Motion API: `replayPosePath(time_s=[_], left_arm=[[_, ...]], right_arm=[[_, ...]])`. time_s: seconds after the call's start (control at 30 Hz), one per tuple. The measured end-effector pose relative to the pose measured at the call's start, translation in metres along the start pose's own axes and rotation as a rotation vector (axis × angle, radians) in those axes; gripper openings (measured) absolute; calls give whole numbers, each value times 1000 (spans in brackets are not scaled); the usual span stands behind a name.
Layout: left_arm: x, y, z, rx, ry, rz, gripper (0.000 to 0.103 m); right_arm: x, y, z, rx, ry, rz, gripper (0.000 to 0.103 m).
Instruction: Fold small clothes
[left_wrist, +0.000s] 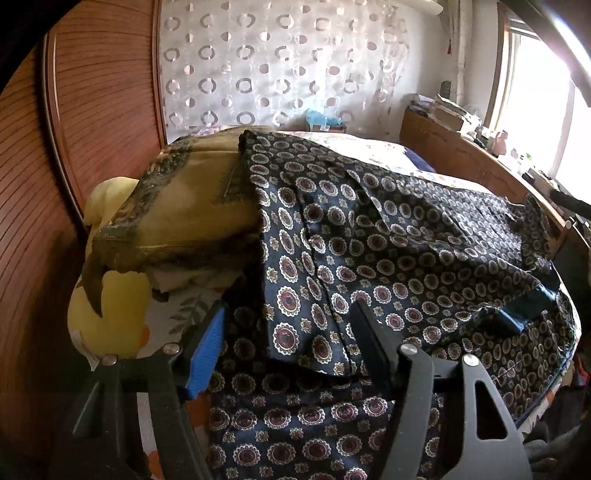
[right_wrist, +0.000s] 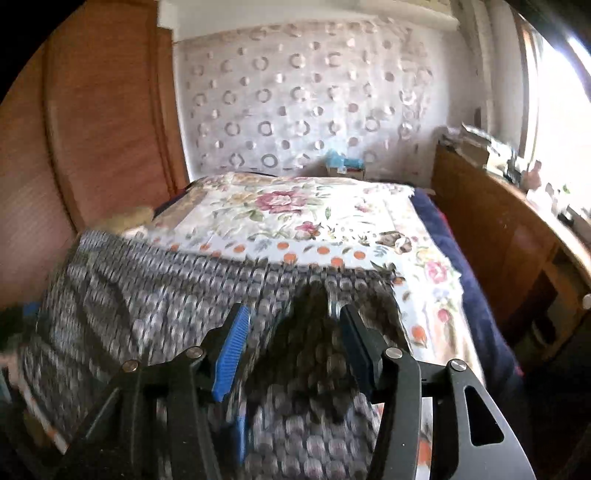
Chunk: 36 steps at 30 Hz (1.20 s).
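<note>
A dark navy garment (left_wrist: 388, 258) printed with round medallions lies spread on the bed, with one layer folded over along a long edge. My left gripper (left_wrist: 291, 332) is open, its fingers on either side of the folded edge near the bottom. In the right wrist view the same garment (right_wrist: 155, 295) looks grey and blurred by motion. My right gripper (right_wrist: 291, 336) is open, and a raised fold of the cloth stands between its fingers.
The bed has a floral cover (right_wrist: 295, 221). A tan patterned pillow (left_wrist: 184, 206) and a yellow plush toy (left_wrist: 110, 302) lie at the left. A wooden wardrobe (left_wrist: 55, 147) stands left, and a wooden desk (right_wrist: 498, 229) under a window stands right.
</note>
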<state>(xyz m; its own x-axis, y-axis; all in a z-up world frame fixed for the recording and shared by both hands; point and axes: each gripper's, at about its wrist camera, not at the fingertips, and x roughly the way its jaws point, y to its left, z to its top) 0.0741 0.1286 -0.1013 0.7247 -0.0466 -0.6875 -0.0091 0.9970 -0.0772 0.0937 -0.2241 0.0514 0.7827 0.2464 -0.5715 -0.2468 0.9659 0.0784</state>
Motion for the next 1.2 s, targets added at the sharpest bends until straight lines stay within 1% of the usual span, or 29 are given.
replayPosePath(time_s=[0.07, 0.17, 0.2, 0.23, 0.3, 0.33, 0.37, 0.4, 0.5, 0.63, 0.7, 0.77, 0.8, 0.83, 0.87, 0.9, 0.93, 0.97, 1.0, 1.1, 1.2], left_arm=[[0, 0, -1, 2, 3, 0, 64], [3, 2, -1, 10, 15, 0, 49], [4, 2, -1, 13, 19, -3, 39], [5, 2, -1, 18, 26, -5, 31], [6, 1, -2, 26, 32, -6, 26], [6, 1, -2, 28, 33, -7, 24], [6, 1, -2, 29, 33, -7, 24], [6, 1, -2, 26, 32, -7, 23], [6, 6, -2, 8, 31, -6, 23], [5, 10, 0, -15, 26, -7, 23], [4, 10, 1, -11, 22, -7, 23], [4, 10, 1, -10, 25, -5, 23], [4, 10, 1, -10, 28, -3, 23], [5, 10, 1, -11, 29, -3, 23], [5, 10, 1, -11, 30, -3, 23], [5, 10, 2, -11, 31, -3, 23], [6, 10, 2, -10, 32, -3, 23], [6, 10, 2, -7, 34, -3, 23], [7, 9, 2, -2, 33, -5, 23], [7, 7, 3, 8, 33, -15, 7], [5, 6, 4, 12, 26, -19, 2]], right_arm=[[22, -3, 8, 9, 27, -11, 53], [53, -8, 14, 3, 81, -71, 53], [63, -10, 16, 12, 107, -90, 53], [70, -11, 17, 17, 130, -100, 53], [80, -15, 18, 16, 171, -86, 52], [79, -15, 17, 14, 177, -64, 44], [78, -17, 14, 6, 182, -34, 18], [74, -18, 10, 1, 184, -1, 6], [49, -26, -4, -15, 137, 27, 5], [6, -38, -30, -5, 77, 27, 5], [-12, -45, -49, 5, 73, 38, 5], [-20, -49, -64, 11, 90, 22, 5], [-28, -49, -73, 8, 97, 10, 11], [-31, -51, -78, 5, 100, -7, 14], [-34, -53, -79, 4, 99, -27, 24], [-36, -55, -79, 5, 93, -47, 42], [-39, -55, -76, 9, 81, -59, 51], [-40, -55, -74, 16, 68, -68, 63], [-40, -56, -72, 31, 57, -72, 65], [-26, -62, -68, 65, 59, -60, 66], [6, -73, -72, 91, 134, -58, 66]])
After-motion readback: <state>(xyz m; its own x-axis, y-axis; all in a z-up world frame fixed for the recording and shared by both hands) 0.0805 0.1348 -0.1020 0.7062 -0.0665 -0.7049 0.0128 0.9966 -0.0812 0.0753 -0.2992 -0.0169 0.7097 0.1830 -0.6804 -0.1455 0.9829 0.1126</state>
